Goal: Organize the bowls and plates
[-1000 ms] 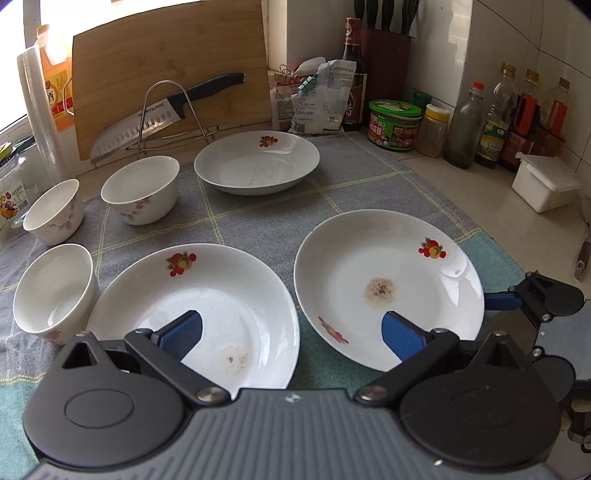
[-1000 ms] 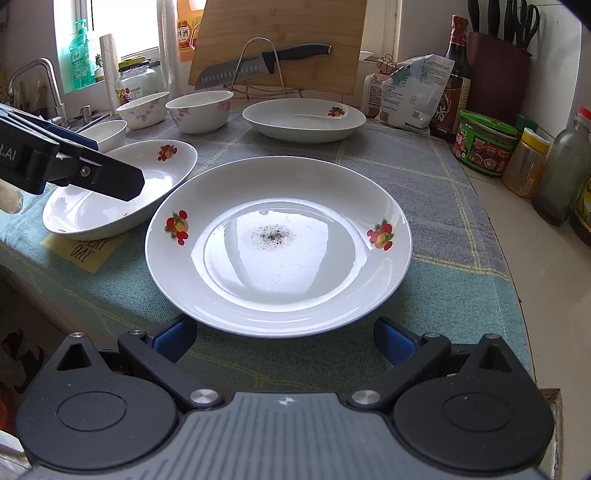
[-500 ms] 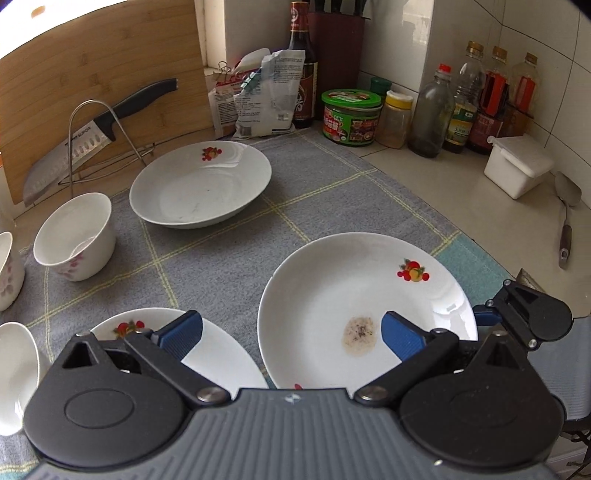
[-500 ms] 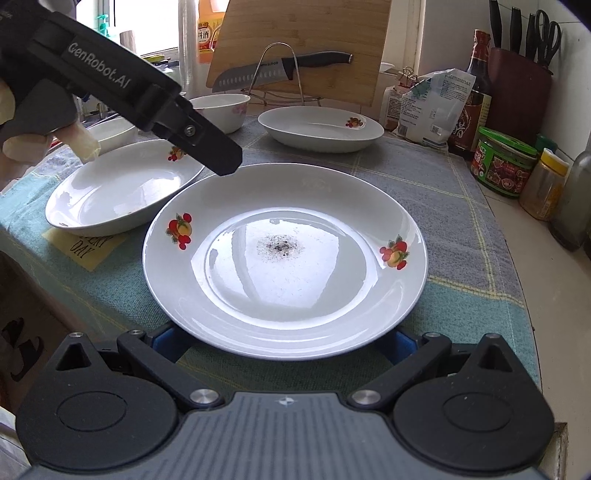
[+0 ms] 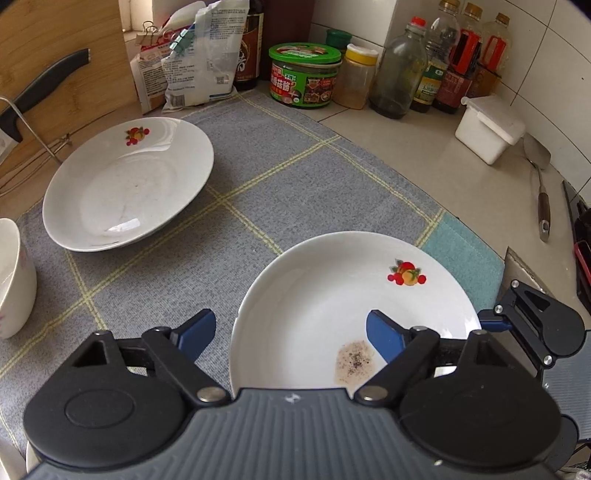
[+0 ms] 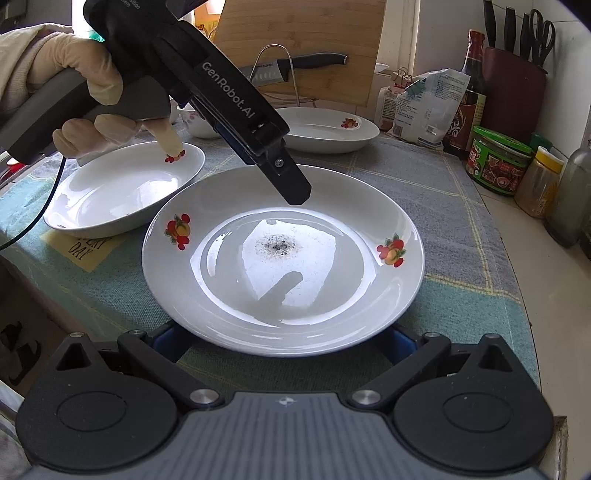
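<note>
A white plate point(image 5: 332, 295) with fruit decals and a dark stain in its middle lies on the grey cloth point(image 5: 258, 177). My left gripper point(image 5: 290, 336) hangs over its left rim, one blue pad outside the plate and one above its inside. The jaws are closing and no pad presses on the plate. In the right wrist view one of its fingers point(image 6: 288, 181) points down at the same plate point(image 6: 284, 258). My right gripper point(image 6: 282, 339) is open at the plate's near rim, its blue pads partly hidden under that rim. Two more plates point(image 6: 122, 188) point(image 6: 328, 129) and a bowl point(image 5: 14, 280) lie nearby.
A gloved hand point(image 6: 85, 74) holds the left gripper. A knife point(image 6: 306, 62) on a wire rack leans against a cutting board point(image 6: 303, 33) at the back. A green jar point(image 5: 303, 74), bottles point(image 5: 399, 70), a white box point(image 5: 487, 129) and a spatula point(image 5: 541, 192) stand at the right.
My left gripper has swung right, from above the left plate to the stained plate's left rim, and its jaws have narrowed. The right gripper has stayed at the plate's near rim.
</note>
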The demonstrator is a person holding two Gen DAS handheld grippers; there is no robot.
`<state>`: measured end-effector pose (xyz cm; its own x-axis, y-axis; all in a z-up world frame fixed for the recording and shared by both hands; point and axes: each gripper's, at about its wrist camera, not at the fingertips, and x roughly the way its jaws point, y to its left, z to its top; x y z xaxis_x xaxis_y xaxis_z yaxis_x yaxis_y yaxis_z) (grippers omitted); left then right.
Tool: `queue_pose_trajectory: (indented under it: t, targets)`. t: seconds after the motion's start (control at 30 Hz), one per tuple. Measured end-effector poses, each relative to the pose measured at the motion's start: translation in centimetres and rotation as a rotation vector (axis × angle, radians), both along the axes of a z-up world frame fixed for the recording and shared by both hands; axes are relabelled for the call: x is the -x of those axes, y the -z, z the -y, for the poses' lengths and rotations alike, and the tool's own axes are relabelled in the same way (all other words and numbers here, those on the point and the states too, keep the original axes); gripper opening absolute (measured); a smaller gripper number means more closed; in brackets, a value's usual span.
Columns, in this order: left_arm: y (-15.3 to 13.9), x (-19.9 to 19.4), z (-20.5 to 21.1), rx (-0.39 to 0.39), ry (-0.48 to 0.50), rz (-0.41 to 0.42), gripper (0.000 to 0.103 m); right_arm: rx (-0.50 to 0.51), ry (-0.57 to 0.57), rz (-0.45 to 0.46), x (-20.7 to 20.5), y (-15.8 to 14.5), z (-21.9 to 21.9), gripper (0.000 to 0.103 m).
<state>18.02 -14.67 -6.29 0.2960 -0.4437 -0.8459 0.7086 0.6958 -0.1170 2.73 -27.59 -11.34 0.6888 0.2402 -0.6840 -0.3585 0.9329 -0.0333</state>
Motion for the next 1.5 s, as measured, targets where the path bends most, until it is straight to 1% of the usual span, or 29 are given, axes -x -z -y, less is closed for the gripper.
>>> queue_pose_trajectory:
  t: [0.17,0.3,0.37,0.4,0.57,0.67,0.83,1.13,1.5]
  targets:
    - [0.8,-0.9,0.6,-0.017,0.049,-0.043,0.088,-0.002,-0.007,0.004,0.0,0.0,0.1,0.103]
    - [1.1,-1.7,0.9,-0.025,0.066,-0.070,0.087,0.001,-0.014,0.003,0.0,0.0,-0.1,0.103]
    - [1.2,-2.1,1.0,-0.023,0.074,-0.095,0.075,-0.003,-0.018,0.002,-0.2,0.0,0.0,0.103]
    - [1.3,-2.3,1.1,-0.024,0.078,-0.109,0.073,-0.003,-0.019,0.002,-0.2,0.0,0.0,0.103]
    - [1.6,-2.5,1.3,-0.039,0.104,-0.128,0.069,-0.001,-0.027,-0.001,-0.3,0.0,0.0,0.103]
    - [1.9,-2.9,1.4,-0.045,0.110,-0.154,0.069,-0.002,-0.033,-0.004,-0.4,0.0,0.1,0.103]
    - [2.1,-2.9,1.7,-0.058,0.122,-0.146,0.069,0.001,-0.040,-0.009,-0.6,0.0,0.1,0.103]
    - [2.0,-2.9,1.5,-0.051,0.109,-0.151,0.065,0.006,-0.043,-0.031,-0.8,-0.2,0.1,0.103]
    - [1.4,-3.0,1.7,-0.034,0.093,-0.140,0.065,0.006,-0.052,-0.048,-1.3,-0.5,0.6,0.103]
